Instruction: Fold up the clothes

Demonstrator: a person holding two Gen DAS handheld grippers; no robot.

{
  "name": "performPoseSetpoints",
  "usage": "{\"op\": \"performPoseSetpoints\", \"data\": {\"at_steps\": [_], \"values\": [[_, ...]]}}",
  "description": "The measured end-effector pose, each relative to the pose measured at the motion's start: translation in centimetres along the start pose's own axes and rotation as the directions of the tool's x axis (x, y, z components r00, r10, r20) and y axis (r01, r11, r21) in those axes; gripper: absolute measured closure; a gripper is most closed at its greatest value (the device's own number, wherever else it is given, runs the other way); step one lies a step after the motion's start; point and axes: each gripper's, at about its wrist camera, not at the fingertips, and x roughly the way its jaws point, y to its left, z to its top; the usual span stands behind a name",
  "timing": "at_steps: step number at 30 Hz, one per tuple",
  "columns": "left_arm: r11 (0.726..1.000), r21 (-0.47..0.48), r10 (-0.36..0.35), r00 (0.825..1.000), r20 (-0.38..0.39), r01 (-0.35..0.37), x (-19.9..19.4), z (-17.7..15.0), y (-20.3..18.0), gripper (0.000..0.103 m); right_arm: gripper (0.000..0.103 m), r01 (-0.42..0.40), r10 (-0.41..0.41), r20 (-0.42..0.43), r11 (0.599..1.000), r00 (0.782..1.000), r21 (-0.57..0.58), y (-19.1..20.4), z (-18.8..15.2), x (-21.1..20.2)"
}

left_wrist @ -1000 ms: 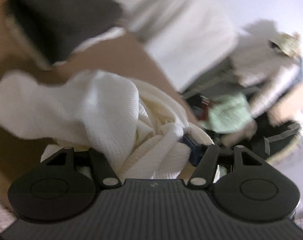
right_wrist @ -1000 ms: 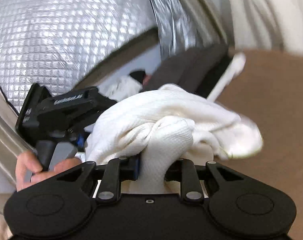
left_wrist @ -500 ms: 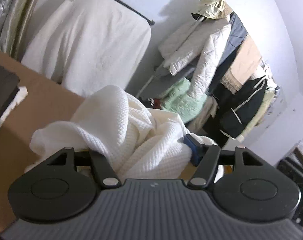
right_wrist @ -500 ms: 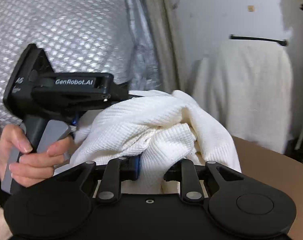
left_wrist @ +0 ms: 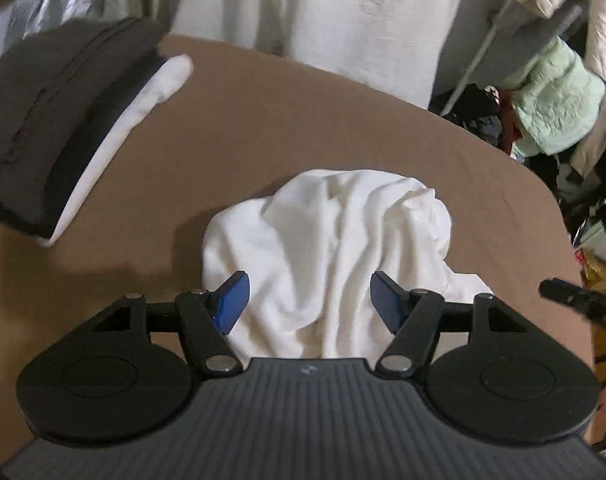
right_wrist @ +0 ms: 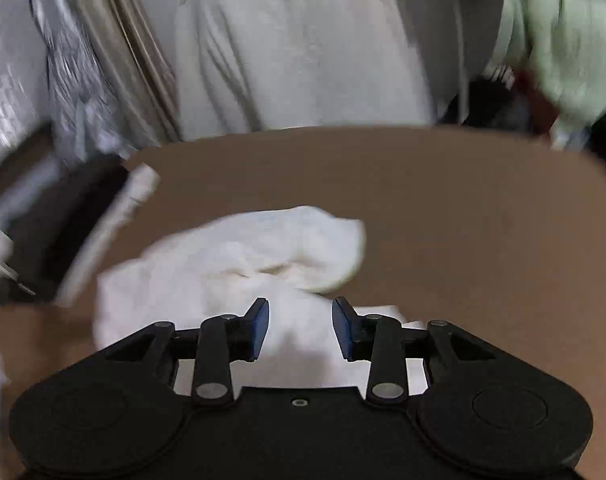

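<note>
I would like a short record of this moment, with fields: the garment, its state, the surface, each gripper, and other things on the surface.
garment: white textured cloth
state: crumpled in a heap, not folded, lying on the surface
surface: brown table
left gripper: open, fingers either side of the cloth, not clamping it
right gripper: open, cloth beneath the gap
other things: folded stack of dark and white clothes at the far left of the table, apart from the heap
</note>
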Motion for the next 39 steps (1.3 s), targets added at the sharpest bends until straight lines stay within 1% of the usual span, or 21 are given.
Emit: {"op": "performPoseSetpoints", "data": {"at_steps": [3,6,11,13,15,16,18,19,21,22,23,24,25,26,27,30,33,35,36,38,39], "values": [[0.997,0.073,0.004,1.0,0.014,-0.005,1.0,-0.8,-1.8,0.036,0.049,-0.12,0.12,0.005,0.992,0.993,0.037,0.7,0.4,-0.4],[0.991,0.136,0.006,1.0,0.03,-0.01,2.0,-1.6,-3.5,0.036,0.041,-0.188,0.188,-0.004,0.982,0.982,-0.017,1.5,-2.3,-1.2],[0.998,0.065,-0.02,0.997,0.081,0.015,2.7,-2.9,-3.4,0.036,0.041,-0.275,0.272,-0.05,0.959,0.961,-0.073,1.9,-4.9,0.5],[0.999,0.044,-0.033,0.994,0.104,0.029,3.2,-3.6,-3.1,0.036,0.041,-0.292,0.287,-0.076,0.954,0.955,-0.072,1.2,-5.9,2.0],[0.998,0.069,-0.02,0.989,0.15,0.01,4.1,-5.1,-3.1,0.025,0.041,-0.287,0.282,-0.101,0.957,0.954,-0.047,0.3,-6.1,3.6],[0.996,0.09,-0.004,0.984,0.181,-0.013,4.6,-6.0,-3.2,0.014,0.041,-0.273,0.268,-0.114,0.962,0.957,-0.022,-0.2,-6.2,4.4],[0.996,0.085,0.019,0.972,0.235,-0.04,5.7,-8.2,-3.3,0.01,0.041,-0.249,0.249,-0.122,0.968,0.961,0.019,-1.2,-6.3,5.1],[0.998,0.064,-0.002,0.973,0.232,-0.013,6.4,-9.3,-3.2,0.01,0.041,-0.241,0.243,-0.117,0.97,0.963,0.034,-1.6,-6.3,5.0],[0.998,0.061,-0.024,0.987,0.158,0.015,8.6,-11.0,-3.6,0.012,0.041,-0.225,0.231,-0.105,0.972,0.967,0.062,-2.4,-6.2,4.7],[0.996,0.083,0.004,0.994,0.112,-0.013,9.7,-11.7,-4.1,0.028,0.041,-0.217,0.224,-0.1,0.973,0.969,0.077,-2.8,-6.2,4.6],[0.995,0.081,0.045,0.996,0.078,-0.051,10.7,-12.5,-4.5,0.05,0.041,-0.209,0.218,-0.094,0.974,0.971,0.091,-3.2,-6.2,4.4],[0.995,0.069,0.068,0.996,0.053,-0.072,11.4,-13.2,-4.7,0.061,0.041,-0.202,0.211,-0.089,0.974,0.973,0.106,-3.6,-6.2,4.3],[0.998,0.034,0.044,0.997,0.057,-0.046,11.4,-13.6,-4.6,0.091,0.041,-0.194,0.204,-0.084,0.974,0.975,0.121,-4.0,-6.2,4.2],[1.0,0.008,0.008,0.997,0.073,-0.008,11.0,-13.8,-4.5,0.098,0.041,-0.186,0.198,-0.079,0.973,0.977,0.135,-4.4,-6.2,4.0],[1.0,-0.001,-0.016,0.995,0.094,0.016,10.4,-13.8,-4.6,0.098,0.041,-0.185,0.197,-0.077,0.973,0.977,0.141,-4.4,-6.1,3.6],[0.995,0.097,-0.03,0.982,0.185,0.012,7.0,-13.3,-6.3,0.099,0.041,-0.194,0.209,-0.091,0.97,0.974,0.146,-4.4,-6.3,2.3],[0.975,0.147,-0.197,0.954,0.225,0.166,3.3,-13.5,-7.7,0.1,0.041,-0.247,0.261,-0.099,0.96,0.96,0.131,-4.7,-6.3,1.9],[0.934,0.177,-0.34,0.925,0.172,0.311,2.3,-14.0,-8.7,0.1,0.041,-0.301,0.32,-0.111,0.941,0.941,0.154,-5.5,-6.4,1.8],[0.901,0.179,-0.42,0.898,0.133,0.395,2.2,-14.3,-9.2,0.1,0.041,-0.333,0.356,-0.131,0.927,0.925,0.171,-6.0,-6.3,1.9],[0.8,0.142,-0.596,0.8,0.074,0.583,1.9,-14.9,-9.3,0.1,0.041,-0.401,0.429,-0.219,0.902,0.876,0.162,-6.6,-6.2,2.2],[0.755,0.126,-0.653,0.755,0.063,0.643,1.7,-15.2,-9.5,0.1,0.041,-0.411,0.439,-0.204,0.896,0.875,0.167,-7.2,-6.3,1.8]]}}
